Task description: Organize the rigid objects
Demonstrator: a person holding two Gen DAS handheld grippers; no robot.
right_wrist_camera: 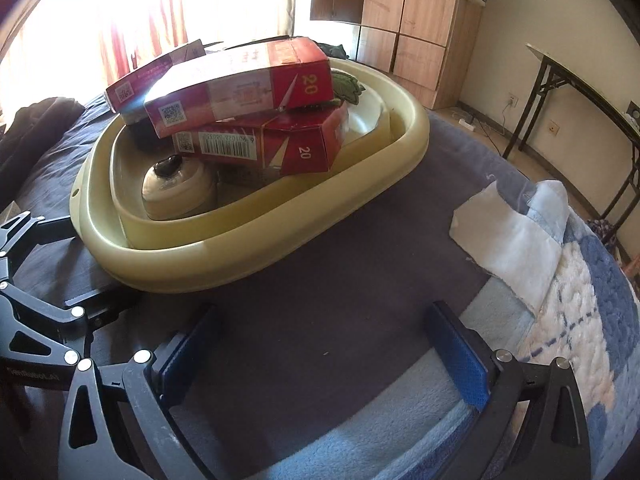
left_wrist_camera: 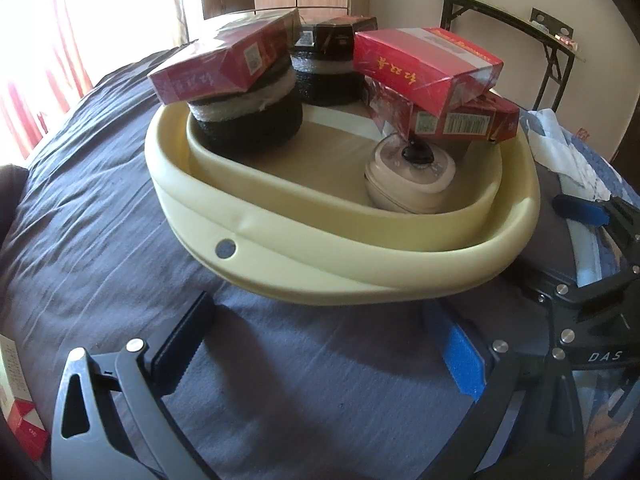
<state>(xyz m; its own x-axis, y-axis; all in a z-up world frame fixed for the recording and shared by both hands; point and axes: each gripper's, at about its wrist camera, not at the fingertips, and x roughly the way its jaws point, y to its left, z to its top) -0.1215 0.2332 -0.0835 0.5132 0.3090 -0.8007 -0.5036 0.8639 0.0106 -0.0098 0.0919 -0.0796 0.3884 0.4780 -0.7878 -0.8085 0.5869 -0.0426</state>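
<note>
Cream basin (left_wrist_camera: 360,264) sits mid-bed on the dark sheet (left_wrist_camera: 120,200), its long axis running across. Inside: 3 red cartons (left_wrist_camera: 424,64) lying flat and crosswise, 2 black foam rolls (left_wrist_camera: 248,120), 1 cream case (left_wrist_camera: 408,176). Left gripper (left_wrist_camera: 320,352) and right gripper (right_wrist_camera: 324,352) both gape, empty. Wooden wardrobe (right_wrist_camera: 408,20) behind.

The basin (left_wrist_camera: 360,272) is smooth, matt cream plastic. The red cartons (right_wrist_camera: 240,92) are glossy, film-wrapped cardboard. The foam rolls (left_wrist_camera: 248,120) look spongy and rough. The bed sheet (left_wrist_camera: 100,220) is wrinkled matt cloth.
</note>
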